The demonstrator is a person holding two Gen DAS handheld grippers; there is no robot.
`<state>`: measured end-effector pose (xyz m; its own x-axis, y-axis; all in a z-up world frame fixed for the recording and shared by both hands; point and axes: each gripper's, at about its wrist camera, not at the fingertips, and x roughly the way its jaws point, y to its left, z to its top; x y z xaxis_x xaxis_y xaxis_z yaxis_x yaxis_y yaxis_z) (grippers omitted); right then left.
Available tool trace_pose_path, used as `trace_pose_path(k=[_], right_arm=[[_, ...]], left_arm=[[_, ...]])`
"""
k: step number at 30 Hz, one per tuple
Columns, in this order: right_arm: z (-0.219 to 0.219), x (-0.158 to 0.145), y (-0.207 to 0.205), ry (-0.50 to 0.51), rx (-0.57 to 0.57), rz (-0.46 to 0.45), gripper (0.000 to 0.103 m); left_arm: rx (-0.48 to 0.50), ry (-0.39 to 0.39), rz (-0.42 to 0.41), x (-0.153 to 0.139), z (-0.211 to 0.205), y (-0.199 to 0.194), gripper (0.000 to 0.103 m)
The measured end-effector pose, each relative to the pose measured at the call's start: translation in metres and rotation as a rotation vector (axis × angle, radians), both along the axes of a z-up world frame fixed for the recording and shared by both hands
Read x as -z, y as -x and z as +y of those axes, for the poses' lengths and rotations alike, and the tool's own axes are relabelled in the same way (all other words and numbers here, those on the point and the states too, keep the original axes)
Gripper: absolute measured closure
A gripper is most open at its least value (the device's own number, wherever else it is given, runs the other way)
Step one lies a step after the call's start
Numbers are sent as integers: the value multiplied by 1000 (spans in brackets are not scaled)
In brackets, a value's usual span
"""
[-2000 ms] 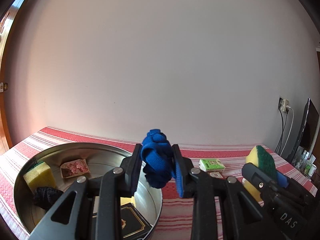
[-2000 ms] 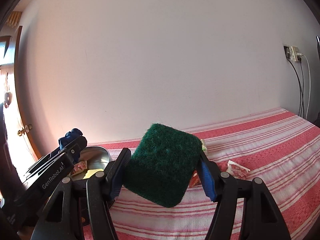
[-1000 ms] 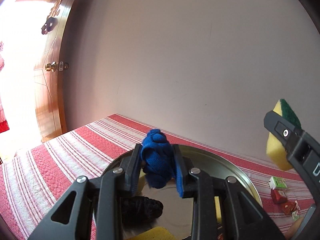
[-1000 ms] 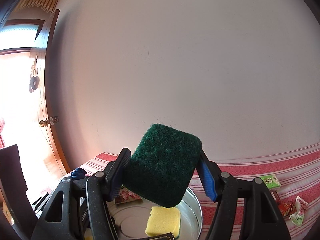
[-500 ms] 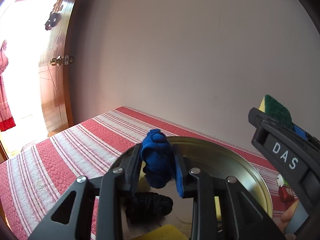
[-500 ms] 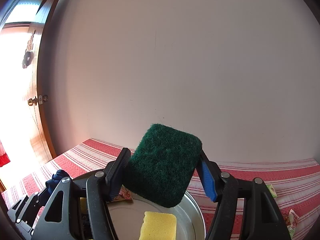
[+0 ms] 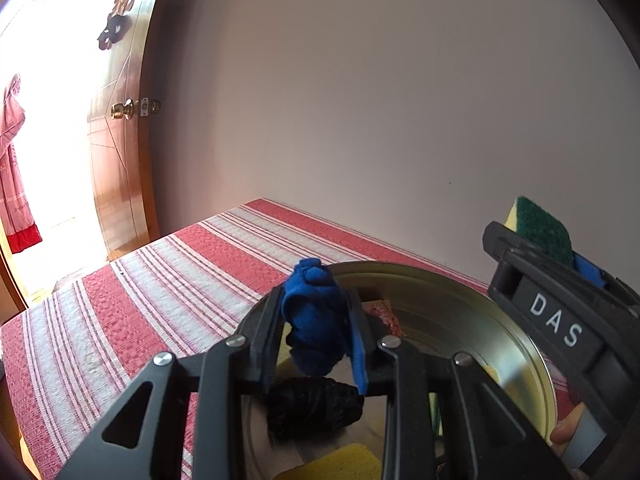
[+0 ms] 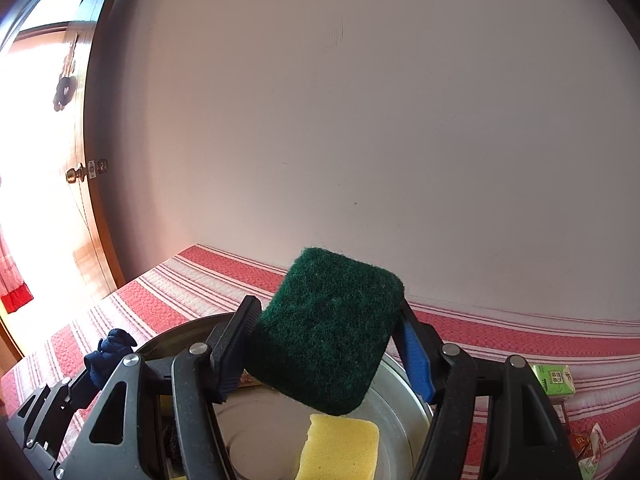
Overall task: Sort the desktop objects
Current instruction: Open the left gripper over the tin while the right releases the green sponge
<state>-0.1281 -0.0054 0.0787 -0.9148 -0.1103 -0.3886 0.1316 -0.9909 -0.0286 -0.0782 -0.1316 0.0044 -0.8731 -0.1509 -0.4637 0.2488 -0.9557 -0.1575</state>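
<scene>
Two claws hang loaded over the round tin: your left claw clenches a blue cloth bundle, your right claw grips the green-faced sponge. Lower each before letting go, aiming the sponge toward six o'clock beside the yellow sponge, clear of the rim.
</scene>
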Motion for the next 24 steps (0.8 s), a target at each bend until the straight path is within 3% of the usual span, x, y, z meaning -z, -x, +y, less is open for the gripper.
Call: trace_pose_path(k=[1, 3, 7, 8, 15, 20, 24], right_arm=[[2, 0, -1, 17, -9, 6, 32], [3, 0, 0, 36, -20, 11, 17], [10, -4, -14, 59, -4, 77, 9], [12, -5, -18, 63, 3, 99, 4], [27, -3, -40, 102, 68, 178, 1], [44, -4, -58, 162, 112, 231, 0], [50, 1, -69, 144, 157, 247, 0]], left_arm=[[2, 0, -8, 1, 0, 1, 74], [-7, 0, -11, 1, -1, 1, 72], [-27, -39, 15, -1, -7, -4, 26], [-37, -45, 27, -2, -8, -7, 21], [-51, -42, 33, -1, -8, -7, 20], [-59, -67, 56, -1, -13, -11, 10], [-61, -54, 60, -2, -13, -11, 10]])
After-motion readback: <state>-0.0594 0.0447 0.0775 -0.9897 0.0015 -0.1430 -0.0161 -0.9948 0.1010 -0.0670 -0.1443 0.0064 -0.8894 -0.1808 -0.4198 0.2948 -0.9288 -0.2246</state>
